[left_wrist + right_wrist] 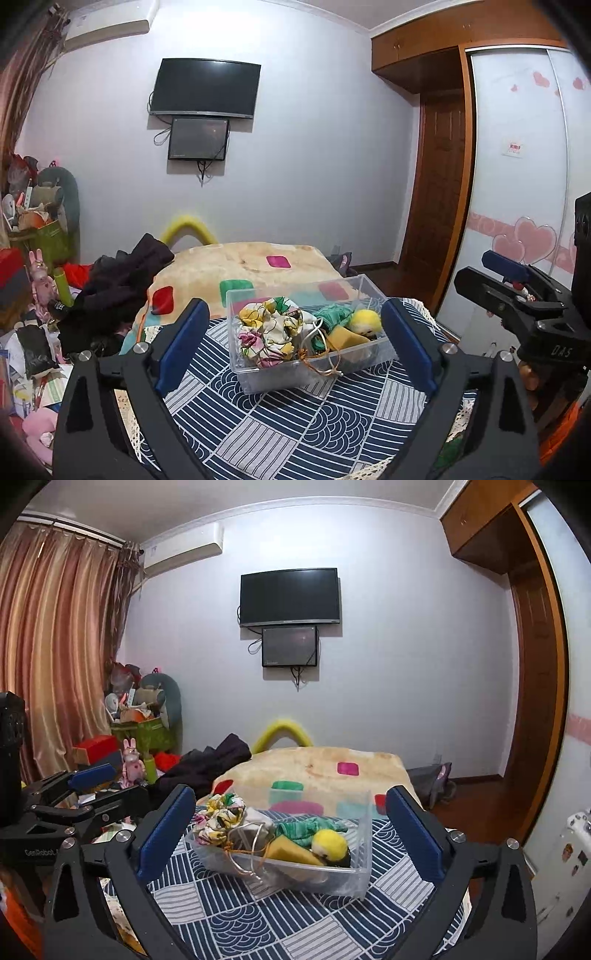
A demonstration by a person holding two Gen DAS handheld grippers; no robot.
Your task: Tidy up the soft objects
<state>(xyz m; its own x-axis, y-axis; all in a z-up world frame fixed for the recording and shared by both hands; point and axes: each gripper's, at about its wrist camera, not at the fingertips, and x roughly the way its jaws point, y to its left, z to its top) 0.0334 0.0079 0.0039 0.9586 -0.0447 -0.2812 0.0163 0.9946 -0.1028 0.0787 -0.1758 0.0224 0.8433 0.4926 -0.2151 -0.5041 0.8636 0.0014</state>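
Observation:
A clear plastic bin (258, 376) (351, 877) stands on a navy-and-white patterned cloth (295, 435) (258, 923). It holds a floral scrunchie (271, 326) (221, 816), a green knit piece (332, 314) (306, 829), a yellow plush ball (365, 321) (328, 843), a yellow sponge (345, 338) (290, 853) and a grey pouch with a gold cord (255, 829). My left gripper (295, 347) is open and empty, just in front of the bin. My right gripper (290, 834) is open and empty, also facing the bin. Each gripper shows in the other's view, the right one (517, 291) and the left one (77, 794).
Behind the bin lies a beige blanket with coloured patches (258, 262) (317, 764). Dark clothes (122, 284) (207, 764) are piled at its left. Clutter fills the floor at left (33, 332). A wardrobe and a door (439, 206) stand at right.

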